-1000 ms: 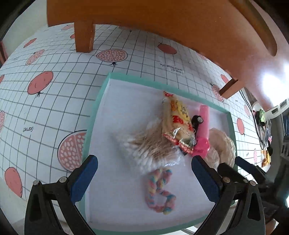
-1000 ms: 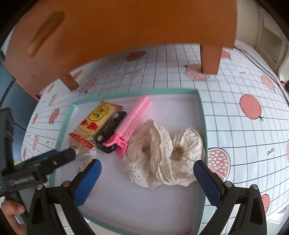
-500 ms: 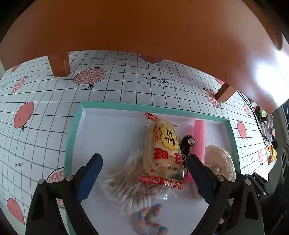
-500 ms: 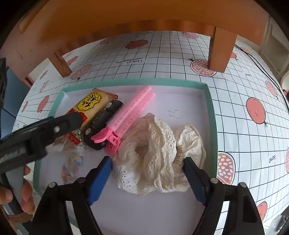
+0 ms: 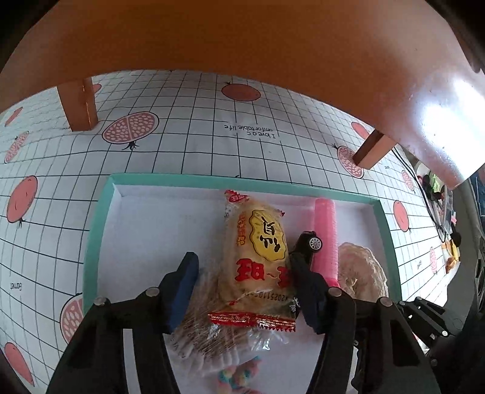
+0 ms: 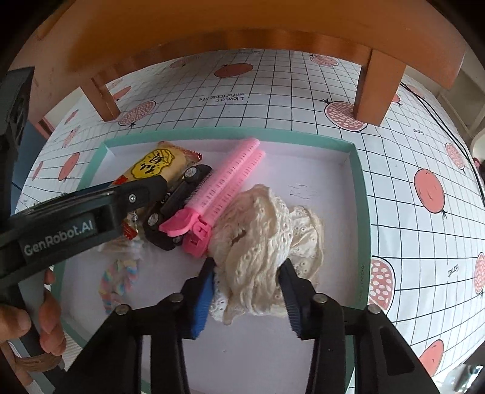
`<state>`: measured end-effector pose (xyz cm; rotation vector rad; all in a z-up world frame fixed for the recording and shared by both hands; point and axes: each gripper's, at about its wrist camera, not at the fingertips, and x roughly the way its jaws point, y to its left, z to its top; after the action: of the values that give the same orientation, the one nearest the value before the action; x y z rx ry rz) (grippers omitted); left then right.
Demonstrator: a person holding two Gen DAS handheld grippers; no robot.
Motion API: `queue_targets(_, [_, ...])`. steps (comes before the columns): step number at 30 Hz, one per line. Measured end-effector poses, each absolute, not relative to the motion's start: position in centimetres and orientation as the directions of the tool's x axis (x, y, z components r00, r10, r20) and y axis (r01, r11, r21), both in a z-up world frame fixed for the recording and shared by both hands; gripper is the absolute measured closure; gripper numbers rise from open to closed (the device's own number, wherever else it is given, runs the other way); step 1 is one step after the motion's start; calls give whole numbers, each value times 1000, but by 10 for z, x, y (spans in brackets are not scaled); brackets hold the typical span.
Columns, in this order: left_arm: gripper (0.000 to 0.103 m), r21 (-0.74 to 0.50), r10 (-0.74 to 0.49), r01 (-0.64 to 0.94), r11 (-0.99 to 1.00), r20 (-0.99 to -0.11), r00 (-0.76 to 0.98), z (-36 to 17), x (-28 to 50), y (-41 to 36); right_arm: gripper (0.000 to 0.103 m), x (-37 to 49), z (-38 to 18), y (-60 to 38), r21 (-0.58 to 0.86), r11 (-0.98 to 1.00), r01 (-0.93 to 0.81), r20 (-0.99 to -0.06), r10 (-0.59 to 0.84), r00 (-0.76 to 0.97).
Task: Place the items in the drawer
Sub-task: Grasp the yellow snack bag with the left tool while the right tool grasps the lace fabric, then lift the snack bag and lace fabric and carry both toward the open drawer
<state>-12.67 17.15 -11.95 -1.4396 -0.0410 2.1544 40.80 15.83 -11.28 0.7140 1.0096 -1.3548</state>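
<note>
A teal-rimmed white tray (image 5: 242, 181) holds the items. My left gripper (image 5: 245, 285) is shut on a yellow snack packet (image 5: 257, 257), with a clear bag of cotton swabs (image 5: 206, 327) also caught under its left finger. A black toy car (image 5: 309, 242) and a pink hair clip (image 5: 325, 236) lie just right of the packet. In the right wrist view my right gripper (image 6: 248, 291) is shut on a cream lace cloth (image 6: 257, 242), which bulges between the blue pads. The snack packet (image 6: 157, 163), toy car (image 6: 178, 200) and pink clip (image 6: 224, 188) sit to its left.
An orange wooden piece of furniture (image 6: 242, 24) overhangs the tray, with legs (image 5: 78, 106) (image 6: 376, 91) standing on the pomegranate-print cloth (image 5: 182, 145). A pastel twisted item (image 6: 118, 278) lies near the tray's front. A person's hand (image 6: 45, 318) holds the left gripper.
Both grippers moved down into the tray and went from wide open to shut: the left around the snack packet, the right around the lace cloth.
</note>
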Motion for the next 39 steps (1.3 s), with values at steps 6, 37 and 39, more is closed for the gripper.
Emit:
queue_targets(6, [41, -388, 493, -374, -842, -835, -245, -127, -131, 168, 68, 409, -112, 159, -129, 114, 985, -895, -441, -66])
queue_targets(37, [80, -386, 505, -382, -840, -814, -288, -119, -130, 160, 84, 398, -92, 172, -62, 50, 997, -859, -511, -28])
queue_targets(39, [80, -387, 509, -381, -840, -805, -305, -114, -129, 158, 84, 396, -88, 173, -52, 45, 998, -853, -521, -21])
